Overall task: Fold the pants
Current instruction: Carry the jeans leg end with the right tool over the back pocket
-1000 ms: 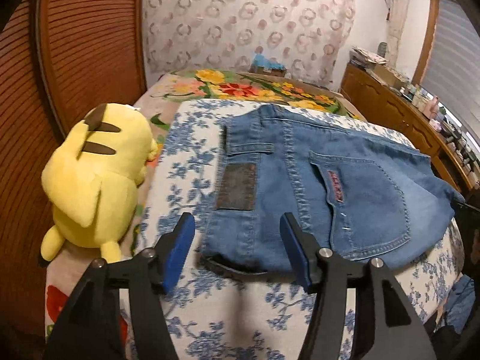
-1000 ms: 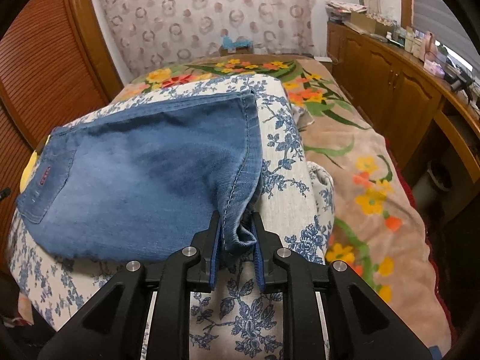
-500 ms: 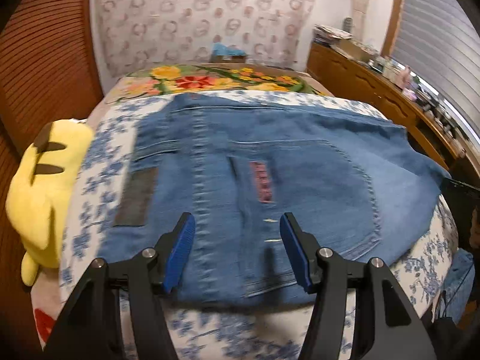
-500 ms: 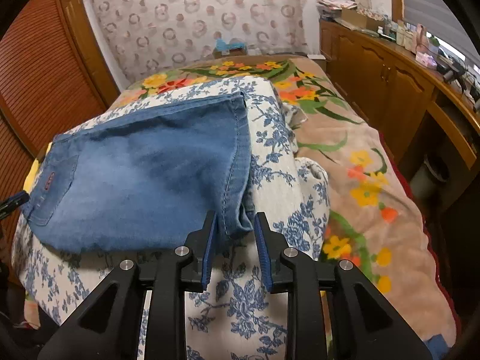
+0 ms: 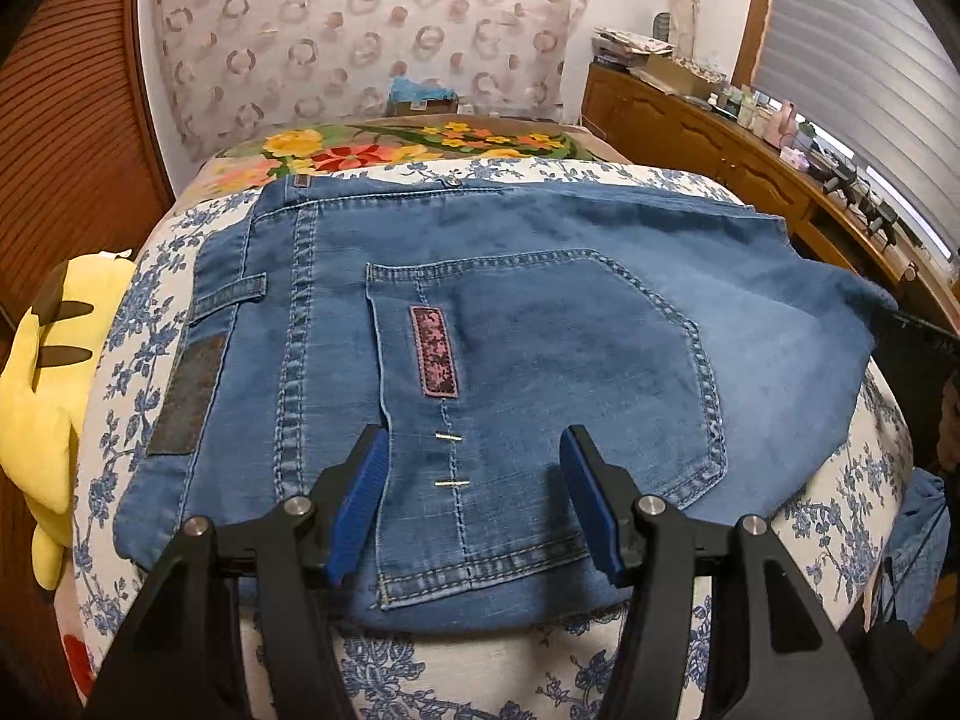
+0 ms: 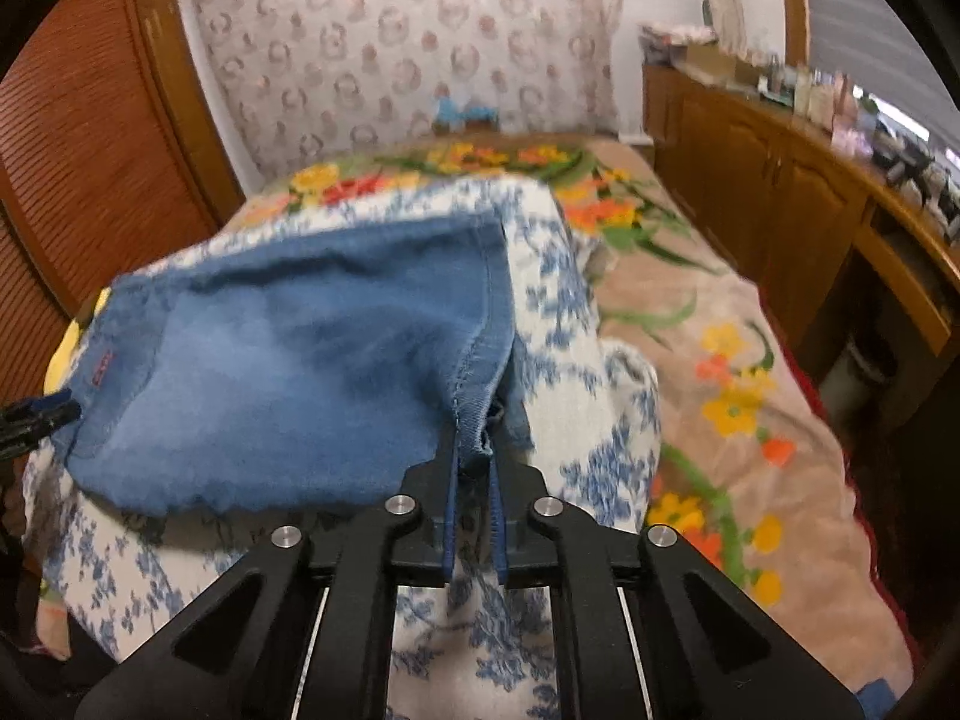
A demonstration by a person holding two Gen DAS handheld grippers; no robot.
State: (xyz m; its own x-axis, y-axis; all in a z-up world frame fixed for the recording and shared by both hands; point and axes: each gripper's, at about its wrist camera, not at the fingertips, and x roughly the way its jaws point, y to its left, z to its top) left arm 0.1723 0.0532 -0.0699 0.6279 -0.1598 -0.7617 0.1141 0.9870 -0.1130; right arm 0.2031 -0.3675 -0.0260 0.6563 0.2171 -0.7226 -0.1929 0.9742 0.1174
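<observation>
Folded blue jeans (image 5: 540,324) lie flat on a white cloth with blue flowers (image 5: 480,660), back pocket and red label up. My left gripper (image 5: 474,504) is open, its blue pads over the jeans' near edge by the back pocket, holding nothing. In the right wrist view the jeans (image 6: 300,372) lie to the left. My right gripper (image 6: 474,516) is shut on the jeans' near right corner at the side seam, lifting it slightly. The left gripper's tip shows at the far left (image 6: 36,414).
A yellow plush toy (image 5: 42,384) lies at the left of the cloth. A floral blanket (image 6: 720,360) covers the bed to the right. A wooden cabinet (image 6: 810,228) with clutter runs along the right wall. A slatted wooden door (image 6: 90,168) is at the left.
My left gripper moved right from the waistband to the back pocket, staying open. My right gripper opened half a second ago and has shut again on the jeans' corner.
</observation>
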